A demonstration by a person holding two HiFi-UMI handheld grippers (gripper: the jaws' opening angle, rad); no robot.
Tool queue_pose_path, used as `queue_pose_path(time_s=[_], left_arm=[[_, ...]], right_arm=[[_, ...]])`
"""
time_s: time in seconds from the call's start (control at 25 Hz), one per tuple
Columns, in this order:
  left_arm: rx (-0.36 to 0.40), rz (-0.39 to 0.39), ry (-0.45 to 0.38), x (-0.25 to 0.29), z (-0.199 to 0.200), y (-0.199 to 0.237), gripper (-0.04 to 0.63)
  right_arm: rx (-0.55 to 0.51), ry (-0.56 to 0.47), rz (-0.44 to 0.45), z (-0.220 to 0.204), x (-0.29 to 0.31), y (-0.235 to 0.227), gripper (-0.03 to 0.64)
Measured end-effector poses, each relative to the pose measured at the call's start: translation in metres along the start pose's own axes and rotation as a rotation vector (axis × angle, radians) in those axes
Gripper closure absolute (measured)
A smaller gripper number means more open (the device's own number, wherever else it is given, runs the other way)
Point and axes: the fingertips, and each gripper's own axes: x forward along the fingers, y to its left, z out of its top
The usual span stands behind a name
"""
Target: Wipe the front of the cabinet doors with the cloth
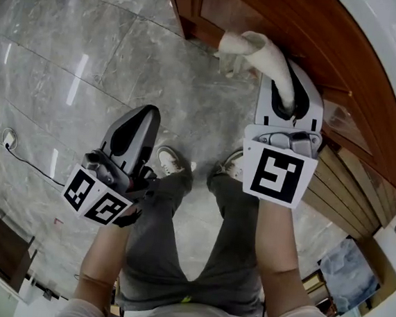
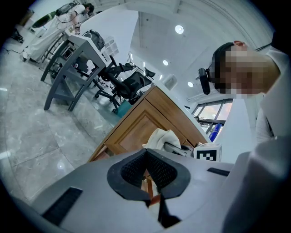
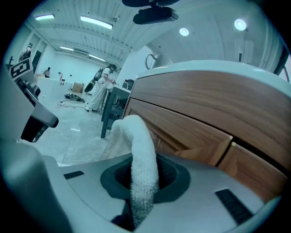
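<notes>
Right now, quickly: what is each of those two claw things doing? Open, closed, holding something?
Left gripper: closed, holding nothing.
Right gripper: closed on the cloth.

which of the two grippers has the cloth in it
The right gripper: its jaws are shut on the white cloth, close to the wooden cabinet door. The left gripper is shut on nothing, out over the floor.

A grey marble floor [image 1: 89, 60] is gleaming with reflections, and a black cable [image 1: 34, 161] is trailing across it. A grey-legged table [image 2: 84, 44] is standing beside black office chairs [image 2: 129, 84], with a round ceiling light [image 2: 179, 29] shining above.
</notes>
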Motion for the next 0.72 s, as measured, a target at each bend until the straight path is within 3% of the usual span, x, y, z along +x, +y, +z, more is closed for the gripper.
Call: queue_pose_path(time_s=[0.4, 0.72], left_arm=[[-0.01, -0.008, -0.003, -0.002, -0.008, -0.008, 0.58], [-0.012, -0.003, -0.014, -0.003, -0.003, -0.004, 0.58]], right_arm=[[-0.021, 0.023, -0.04, -0.01, -0.015, -0.02, 0.546], [-0.008, -0.012, 0.029, 0.012, -0.012, 0.015, 0.545]])
